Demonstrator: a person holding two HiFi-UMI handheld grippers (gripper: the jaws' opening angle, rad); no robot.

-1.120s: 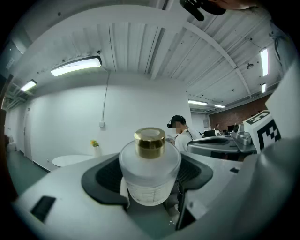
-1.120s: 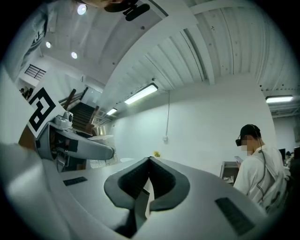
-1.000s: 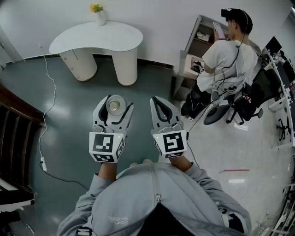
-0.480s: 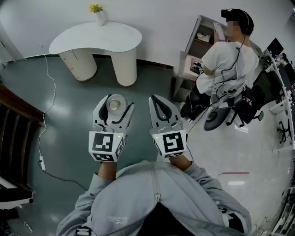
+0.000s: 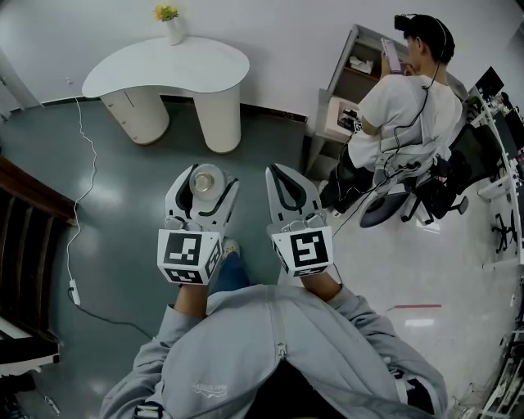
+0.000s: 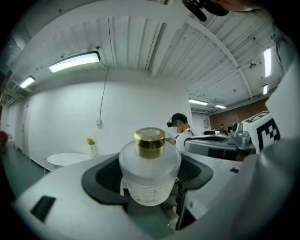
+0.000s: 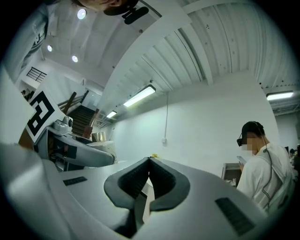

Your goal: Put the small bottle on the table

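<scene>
A small frosted glass bottle (image 6: 149, 173) with a gold cap sits upright between the jaws of my left gripper (image 5: 203, 184), which is shut on it; from the head view I see the bottle (image 5: 205, 182) from above, held over the grey-green floor. My right gripper (image 5: 286, 182) is beside it, shut with nothing in it; in the right gripper view its tips (image 7: 149, 161) meet. The white curved table (image 5: 168, 67) stands ahead by the wall, with a small vase of yellow flowers (image 5: 171, 23) on it; it shows far off in the left gripper view as the table (image 6: 65, 159).
A person (image 5: 401, 90) sits at the right by a grey shelf unit (image 5: 348, 82), with an office chair (image 5: 409, 196) and cables. A white cord (image 5: 82, 188) runs along the floor at left. Dark stairs (image 5: 24, 245) border the left edge.
Both grippers keep their places and states. The table sits slightly further left in the head view, and a foot has come forward under the left gripper.
</scene>
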